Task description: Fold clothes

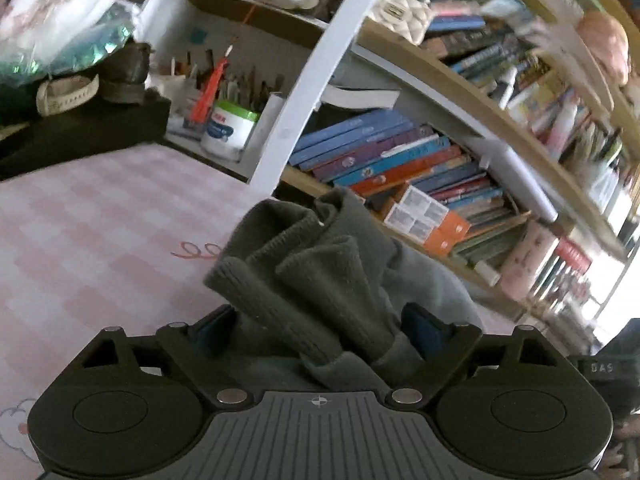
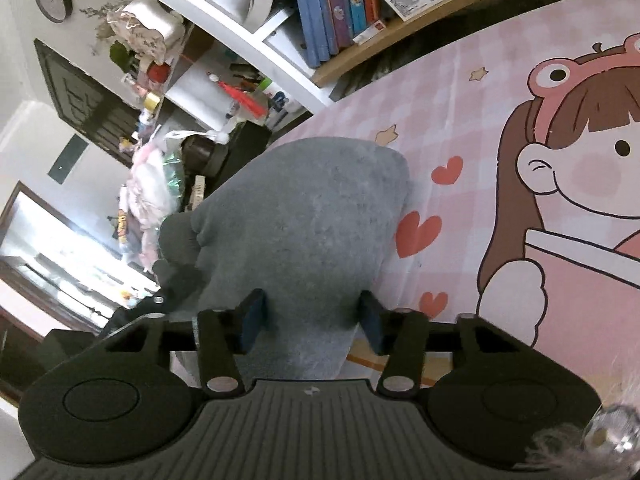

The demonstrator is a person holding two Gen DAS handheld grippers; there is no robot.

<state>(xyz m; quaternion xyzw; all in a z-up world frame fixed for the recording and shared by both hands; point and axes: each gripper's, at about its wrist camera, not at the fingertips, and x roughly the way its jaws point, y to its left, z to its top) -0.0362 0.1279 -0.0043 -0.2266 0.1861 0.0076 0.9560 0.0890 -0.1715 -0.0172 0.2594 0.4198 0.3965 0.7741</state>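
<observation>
Both the left gripper [image 1: 318,330] and right gripper [image 2: 312,320] clench the grey fleece garment [image 2: 304,216], its length stretching away from the right gripper toward the bookshelf [image 2: 352,52]

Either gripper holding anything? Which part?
Both. Left gripper clamps the grey garment at a bunched ribbed edge; right gripper pinches its plain fleece body.

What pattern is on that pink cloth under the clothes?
Pale pink-and-white checks on the cloth, with red hearts and a cartoon girl; clearest in the right wrist view.

left gripper [image 1: 318,330] clamped on bunched grey garment [image 1: 320,264], tilted up; right gripper [image 2: 314,322] pinching the same garment, angled downward.
</observation>
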